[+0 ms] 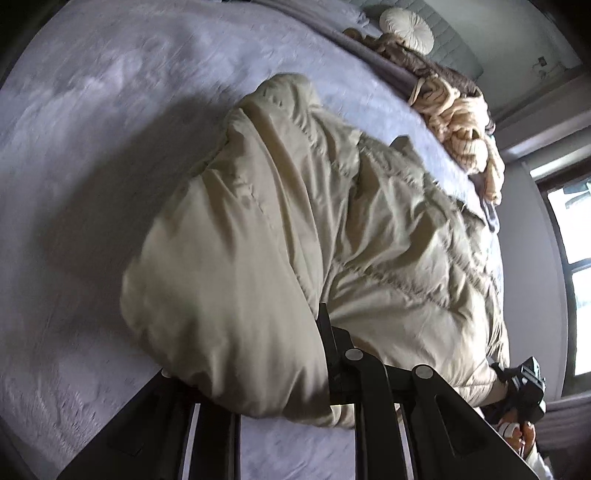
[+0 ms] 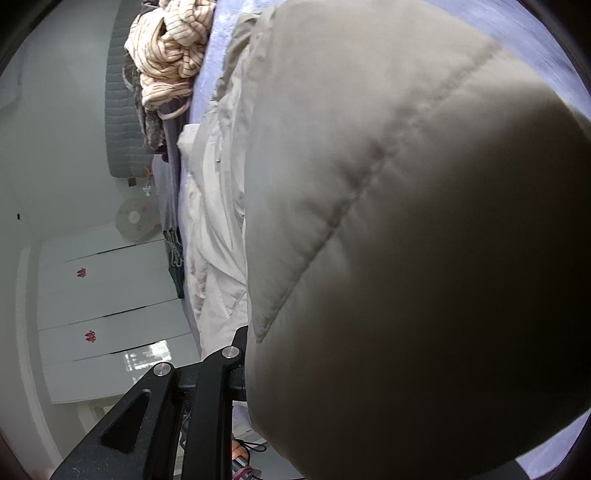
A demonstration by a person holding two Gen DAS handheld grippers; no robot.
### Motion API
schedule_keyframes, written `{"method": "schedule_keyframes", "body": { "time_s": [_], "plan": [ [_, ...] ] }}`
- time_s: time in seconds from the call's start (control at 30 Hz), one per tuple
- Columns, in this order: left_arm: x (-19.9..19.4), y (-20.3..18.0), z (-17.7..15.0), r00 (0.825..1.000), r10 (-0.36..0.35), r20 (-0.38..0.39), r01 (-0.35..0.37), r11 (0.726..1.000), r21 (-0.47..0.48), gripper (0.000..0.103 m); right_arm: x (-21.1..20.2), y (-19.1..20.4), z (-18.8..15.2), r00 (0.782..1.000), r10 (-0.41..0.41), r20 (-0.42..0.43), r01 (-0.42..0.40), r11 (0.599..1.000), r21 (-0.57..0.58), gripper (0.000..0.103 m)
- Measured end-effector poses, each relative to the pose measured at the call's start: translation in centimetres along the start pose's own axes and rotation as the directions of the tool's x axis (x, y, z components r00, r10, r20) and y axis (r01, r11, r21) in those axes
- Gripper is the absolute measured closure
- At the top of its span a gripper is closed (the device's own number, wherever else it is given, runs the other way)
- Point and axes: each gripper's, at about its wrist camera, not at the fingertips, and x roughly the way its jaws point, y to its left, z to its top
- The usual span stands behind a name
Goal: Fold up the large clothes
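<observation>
A beige quilted puffer jacket (image 1: 314, 229) lies partly lifted over the lavender bed cover (image 1: 92, 147). My left gripper (image 1: 295, 354) is shut on the jacket's padded edge; the fabric bulges over and hides the fingertips. The right gripper (image 1: 522, 387) shows at the lower right of the left wrist view, at the jacket's other edge. In the right wrist view the jacket (image 2: 406, 240) fills most of the frame and drapes over my right gripper (image 2: 266, 369), which is shut on it; only one black finger (image 2: 240, 343) shows.
A heap of striped cream clothes (image 1: 461, 125) lies at the bed's far edge, also in the right wrist view (image 2: 170, 48). A round white cushion (image 1: 406, 29) leans on a grey headboard. A window (image 1: 572, 266) is at right. A white dresser (image 2: 103, 314) stands beside the bed.
</observation>
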Motion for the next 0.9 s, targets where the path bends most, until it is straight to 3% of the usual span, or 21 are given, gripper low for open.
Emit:
{"method": "schedule_keyframes", "body": {
  "time_s": [0.17, 0.27, 0.43, 0.57, 0.6, 0.7, 0.77, 0.87, 0.9],
  "plan": [
    [-1.2, 0.7, -0.9, 0.998, 0.051, -0.026, -0.051, 0.998, 0.026, 0.081, -0.4, -0.1, -0.4, 0.998, -0.062, 0.021, 0.062, 0.998, 0.021, 0.064],
    [-3.5, 0.9, -1.1, 0.996, 0.084, -0.029, -0.082, 0.995, 0.055, 0.081, -2.1, 0.9, -1.5, 0.992, -0.125, 0.015, 0.126, 0.991, -0.035, 0.062],
    [-7.3, 0.3, -0.7, 0.987, 0.157, 0.036, -0.16, 0.983, 0.087, 0.081, -4.1, 3.4, -3.2, 0.978, -0.202, -0.041, 0.193, 0.968, -0.163, 0.063],
    [-8.4, 0.3, 0.8, 0.987, 0.144, 0.075, -0.15, 0.985, 0.089, 0.081, -4.2, 6.5, -4.3, 0.97, -0.205, -0.127, 0.159, 0.94, -0.301, 0.072],
    [-7.7, 0.2, 1.2, 0.989, 0.134, 0.069, -0.14, 0.986, 0.094, 0.081, -4.4, 7.3, -4.6, 0.971, -0.206, -0.121, 0.156, 0.93, -0.333, 0.073],
    [-4.1, -0.5, 2.1, 0.979, 0.199, 0.042, -0.203, 0.97, 0.136, 0.081, -5.3, 8.6, -4.5, 0.964, -0.264, -0.019, 0.238, 0.898, -0.371, 0.073],
    [-1.3, 0.0, 2.0, 0.965, 0.263, -0.009, -0.259, 0.956, 0.135, 0.081, -5.8, 8.7, -4.3, 0.949, -0.31, 0.056, 0.308, 0.874, -0.377, 0.073],
    [0.6, 1.5, 1.9, 0.96, 0.272, -0.065, -0.266, 0.96, 0.093, 0.081, -4.7, 9.6, -2.1, 0.887, -0.432, 0.162, 0.461, 0.808, -0.367, 0.074],
    [0.8, 1.7, 1.9, 0.959, 0.272, -0.074, -0.266, 0.96, 0.088, 0.081, -4.5, 9.1, -1.7, 0.867, -0.465, 0.18, 0.498, 0.79, -0.359, 0.079]
  ]
}}
